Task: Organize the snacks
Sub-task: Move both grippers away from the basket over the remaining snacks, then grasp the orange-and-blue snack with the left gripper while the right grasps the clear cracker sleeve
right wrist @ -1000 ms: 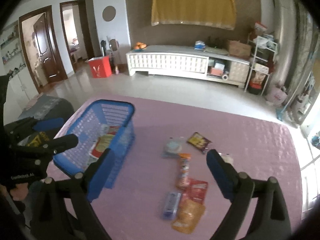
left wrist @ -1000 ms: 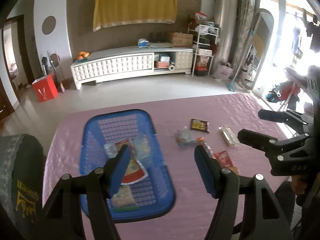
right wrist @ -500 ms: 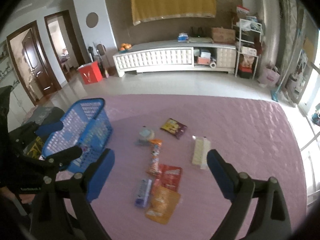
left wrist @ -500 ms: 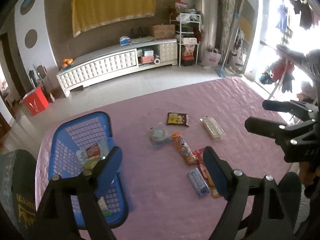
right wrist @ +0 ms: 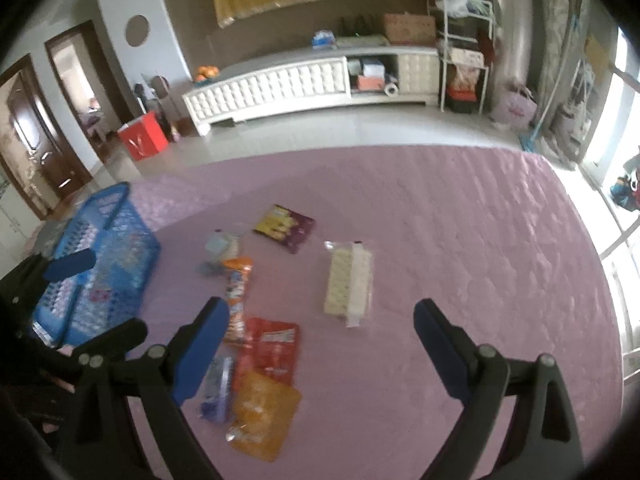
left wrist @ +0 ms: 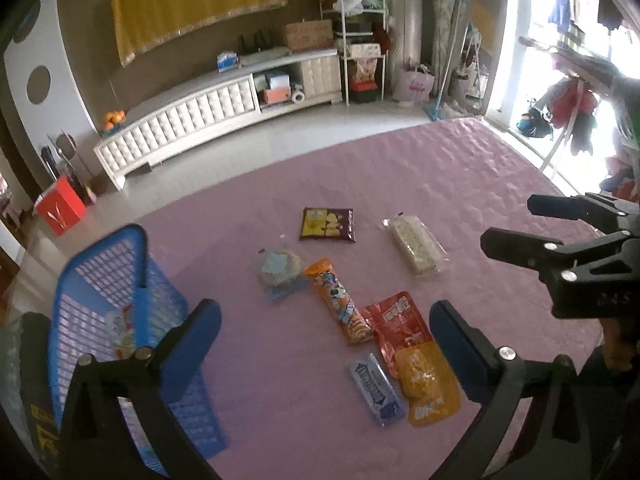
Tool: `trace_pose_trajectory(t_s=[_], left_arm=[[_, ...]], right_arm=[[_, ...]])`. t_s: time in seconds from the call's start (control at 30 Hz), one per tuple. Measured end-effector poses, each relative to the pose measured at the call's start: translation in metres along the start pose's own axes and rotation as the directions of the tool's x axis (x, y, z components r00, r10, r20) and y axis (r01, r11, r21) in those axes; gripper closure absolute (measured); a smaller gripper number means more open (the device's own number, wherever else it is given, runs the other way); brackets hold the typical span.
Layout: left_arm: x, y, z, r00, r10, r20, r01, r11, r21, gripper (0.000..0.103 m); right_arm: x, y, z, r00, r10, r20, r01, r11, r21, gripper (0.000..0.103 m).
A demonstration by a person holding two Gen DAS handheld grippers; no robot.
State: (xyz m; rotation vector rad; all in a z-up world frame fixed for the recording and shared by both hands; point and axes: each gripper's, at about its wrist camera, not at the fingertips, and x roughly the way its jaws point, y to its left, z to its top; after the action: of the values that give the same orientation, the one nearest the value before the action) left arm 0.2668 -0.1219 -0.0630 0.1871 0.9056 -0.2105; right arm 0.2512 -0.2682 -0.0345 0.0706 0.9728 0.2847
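Several snack packs lie on the pink quilted table: a brown pack point(left wrist: 327, 225), a clear pack of white wafers point(left wrist: 415, 248), a clear round pack point(left wrist: 280, 270), an orange tube pack point(left wrist: 339, 302), a red pouch point(left wrist: 398, 326), an orange pouch point(left wrist: 428, 384) and a blue bar point(left wrist: 376, 390). A blue basket point(left wrist: 72, 280) with a few snacks stands at the left. My left gripper point(left wrist: 326, 322) is open and empty above the packs. My right gripper point(right wrist: 320, 320) is open and empty, above the wafers point(right wrist: 349, 282) and the red pouch point(right wrist: 272, 350). The basket point(right wrist: 116, 224) is at its left.
The table's far edge point(left wrist: 360, 140) drops to a tiled floor with a white cabinet point(left wrist: 208, 116) behind. The right gripper's black arm point(left wrist: 560, 256) shows at the right of the left wrist view. A dark chair back point(left wrist: 24, 400) is at the lower left.
Both grippers have swung right, from the basket toward the loose snacks, and come a little closer to them. Both stay open and empty.
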Motion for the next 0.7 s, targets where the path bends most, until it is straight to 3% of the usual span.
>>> trace_pose_trajectory(t_s=[0.3,0.43,0.7], left_arm=[[0.062,0.008,0.005,0.997,0.021,-0.079,-0.026,0.998,-0.062,0.000],[0.088,0.017,0.004,0.992,-0.001,-0.122,-0.012,0.994,-0.109,0.000],[0.128,0.022,-0.004,0.978,-0.070,-0.196,0.039,0.986,-0.161,0.000]], right_arm=[[0.063,-0.018,0.007,0.997,0.005,-0.079,-0.005,1.000,0.008,0.007],[0.084,-0.020,0.010,0.995,-0.045,-0.087,0.044,0.999,-0.011,0.007],[0.113,-0.028,0.002,0.990,0.028,-0.135,-0.028,1.000,0.002,0.007]])
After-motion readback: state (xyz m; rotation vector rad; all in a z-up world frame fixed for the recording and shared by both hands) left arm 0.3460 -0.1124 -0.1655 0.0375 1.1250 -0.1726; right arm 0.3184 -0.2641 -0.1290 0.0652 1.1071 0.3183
